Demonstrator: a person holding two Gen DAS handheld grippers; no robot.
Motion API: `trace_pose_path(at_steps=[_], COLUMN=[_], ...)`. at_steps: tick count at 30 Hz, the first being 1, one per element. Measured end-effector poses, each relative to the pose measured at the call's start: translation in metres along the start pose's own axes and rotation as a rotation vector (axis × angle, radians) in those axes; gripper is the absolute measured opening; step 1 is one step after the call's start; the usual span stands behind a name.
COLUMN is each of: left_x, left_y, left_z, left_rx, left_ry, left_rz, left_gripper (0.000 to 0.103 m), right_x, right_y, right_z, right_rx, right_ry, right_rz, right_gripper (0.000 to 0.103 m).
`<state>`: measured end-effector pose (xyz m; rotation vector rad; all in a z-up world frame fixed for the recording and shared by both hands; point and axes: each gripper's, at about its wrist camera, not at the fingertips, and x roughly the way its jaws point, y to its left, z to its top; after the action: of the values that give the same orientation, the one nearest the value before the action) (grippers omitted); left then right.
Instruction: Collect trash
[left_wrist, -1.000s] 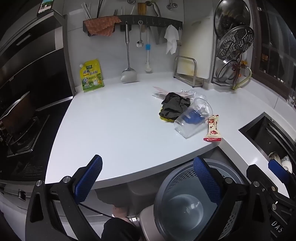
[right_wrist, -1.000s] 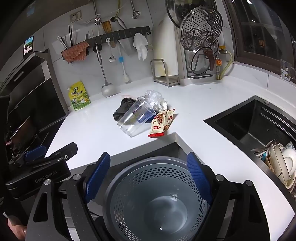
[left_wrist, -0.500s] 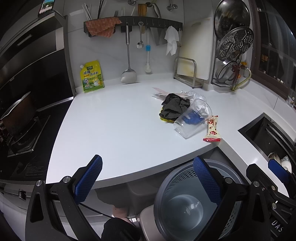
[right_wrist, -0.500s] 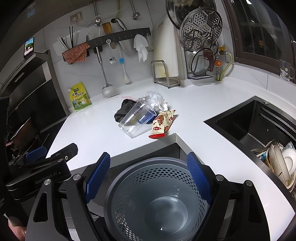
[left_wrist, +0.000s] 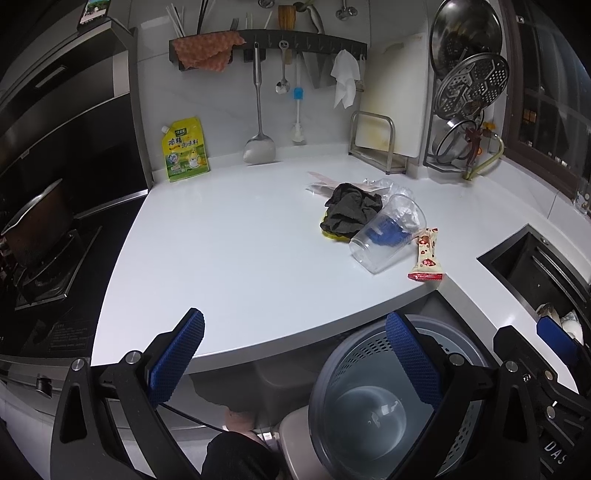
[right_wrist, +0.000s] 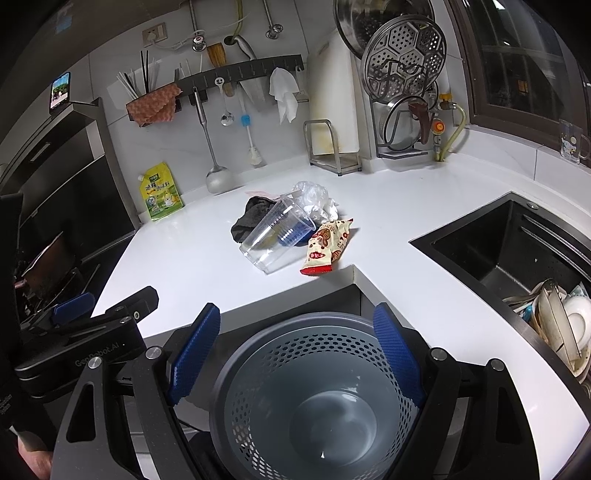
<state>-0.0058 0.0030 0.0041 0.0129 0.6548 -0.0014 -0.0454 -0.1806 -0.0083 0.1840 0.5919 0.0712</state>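
A pile of trash lies on the white counter (left_wrist: 229, 258): a clear plastic cup (left_wrist: 388, 236) (right_wrist: 275, 236) on its side with something blue inside, a dark crumpled rag (left_wrist: 349, 210) (right_wrist: 253, 218), a snack wrapper (left_wrist: 426, 254) (right_wrist: 327, 245) and crumpled clear plastic (right_wrist: 314, 197). A grey perforated bin (right_wrist: 314, 398) (left_wrist: 384, 402) stands below the counter edge. My left gripper (left_wrist: 295, 354) is open, low in front of the counter. My right gripper (right_wrist: 295, 350) is open above the bin. Neither holds anything.
A black sink (right_wrist: 517, 243) with dishes (right_wrist: 557, 325) is at the right. A stove with a pot (left_wrist: 33, 232) is at the left. A yellow pouch (left_wrist: 184, 149), hanging utensils (left_wrist: 258, 96) and a lid rack (left_wrist: 469, 88) line the back wall.
Both views have shifted only slightly; the trash pile and bin stay where they were, and both grippers remain open.
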Motion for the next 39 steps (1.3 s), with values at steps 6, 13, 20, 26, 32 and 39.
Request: trace_pose_path(at_steps=[6,13,20,26,32,39], left_x=[-0.0003,0.0011,-0.0004,-0.0005,-0.0004,-0.0004], left_y=[0.0011,0.0004,-0.0017,-0.0022,-0.002,-0.0017], left_z=[0.0011,0.0,-0.0017,-0.0022,-0.0023,-0.0022], left_rx=[0.003,0.003,0.003,0.003,0.003,0.004], left_ry=[-0.002,0.001,-0.003,-0.003,-0.003,-0.003], left_rz=[0.001,0.0,0.001,0.002,0.001,0.001], left_gripper=[0.097,0.097,0.097,0.097,0.097,0.097], right_x=[-0.0011,-0.0009,-0.0007,-0.001,-0.0005,-0.0005], right_y=[-0.0001,-0.0002,0.0001,-0.0001,0.0002,0.0004], right_z=[0.0002,0.0005,0.0003,0.0003,-0.0001,-0.0007], right_rx=[0.0,0.001,0.0,0.001,0.0,0.001], right_ry=[-0.003,-0.002,-0.002,-0.002,-0.003,-0.003], right_rz=[0.001,0.0,0.001,0.0,0.0,0.002], right_gripper=[0.081,0.081,0.081,0.081,0.081,0.081])
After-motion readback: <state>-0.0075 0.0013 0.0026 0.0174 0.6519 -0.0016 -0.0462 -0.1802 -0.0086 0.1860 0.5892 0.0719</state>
